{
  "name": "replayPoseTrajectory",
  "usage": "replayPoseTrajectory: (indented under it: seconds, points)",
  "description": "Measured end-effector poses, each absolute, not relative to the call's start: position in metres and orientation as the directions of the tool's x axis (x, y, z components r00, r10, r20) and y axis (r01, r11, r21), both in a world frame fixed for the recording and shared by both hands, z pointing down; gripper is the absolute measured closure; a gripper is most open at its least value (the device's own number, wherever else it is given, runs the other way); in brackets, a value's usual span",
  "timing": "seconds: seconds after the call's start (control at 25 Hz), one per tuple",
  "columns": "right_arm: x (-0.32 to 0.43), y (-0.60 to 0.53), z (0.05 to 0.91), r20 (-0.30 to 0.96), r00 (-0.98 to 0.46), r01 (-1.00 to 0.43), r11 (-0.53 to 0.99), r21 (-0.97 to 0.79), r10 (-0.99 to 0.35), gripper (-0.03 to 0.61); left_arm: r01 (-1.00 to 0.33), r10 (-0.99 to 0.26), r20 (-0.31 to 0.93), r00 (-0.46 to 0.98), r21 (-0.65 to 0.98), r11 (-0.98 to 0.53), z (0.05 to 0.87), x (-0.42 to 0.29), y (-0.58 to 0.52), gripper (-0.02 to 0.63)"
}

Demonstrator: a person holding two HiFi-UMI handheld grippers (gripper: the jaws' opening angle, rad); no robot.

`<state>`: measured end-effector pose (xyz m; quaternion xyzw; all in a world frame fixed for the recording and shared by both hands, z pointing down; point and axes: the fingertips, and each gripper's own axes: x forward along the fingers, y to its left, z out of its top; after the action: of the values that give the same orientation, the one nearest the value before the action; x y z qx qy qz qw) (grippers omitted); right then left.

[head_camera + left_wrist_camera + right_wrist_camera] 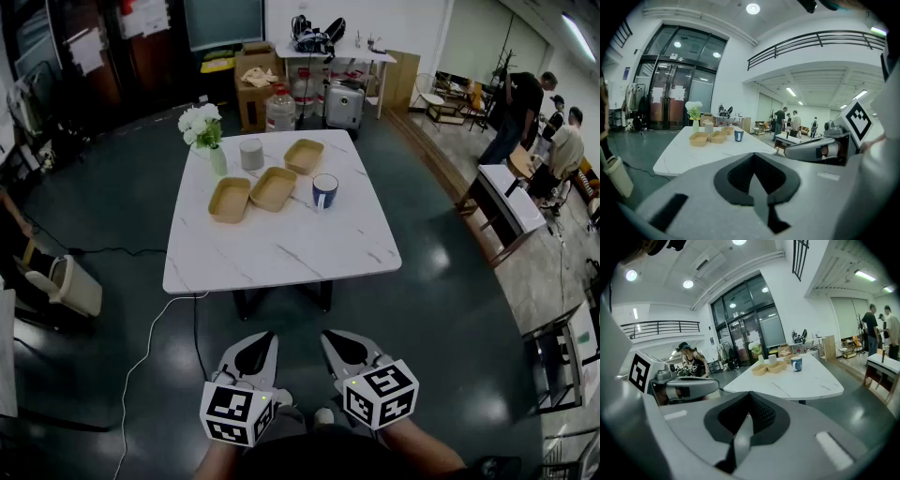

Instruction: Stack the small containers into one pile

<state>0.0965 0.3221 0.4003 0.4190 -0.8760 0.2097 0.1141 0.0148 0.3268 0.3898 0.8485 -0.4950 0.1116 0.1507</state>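
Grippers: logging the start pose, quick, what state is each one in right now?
Left gripper: jaws closed, holding nothing.
Right gripper: jaws closed, holding nothing.

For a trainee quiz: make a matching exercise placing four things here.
1 blue ceramic mug
2 grey cylindrical cup
3 white flowers in a green vase
4 left hand-held gripper

A far left corner of the white marble table
B off the table, shut
C just right of the vase
D right of the middle tan paper container

Pairs: 1-D, 2-C, 3-A, 4-B
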Motion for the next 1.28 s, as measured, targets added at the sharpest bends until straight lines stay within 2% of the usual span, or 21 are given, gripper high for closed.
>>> replayPoseTrajectory:
  seconds: [0.6,1.28]
  points:
    - [0.089,0.304,0.396,0.354,-0.635,-0.772,0.547,-0.324,-0.686,0.578,-0.852,-0.789,0.321,0.524,0.183,-0.491,0.39,0.012,0.308,0.62]
    - [0.03,0.242,0.396,0.348,-0.637,-0.771,0.572,-0.279,-0.688,0.578,-0.835,-0.771,0.325,0.547,0.147,-0.531,0.393,-0.035,0.252,0.62]
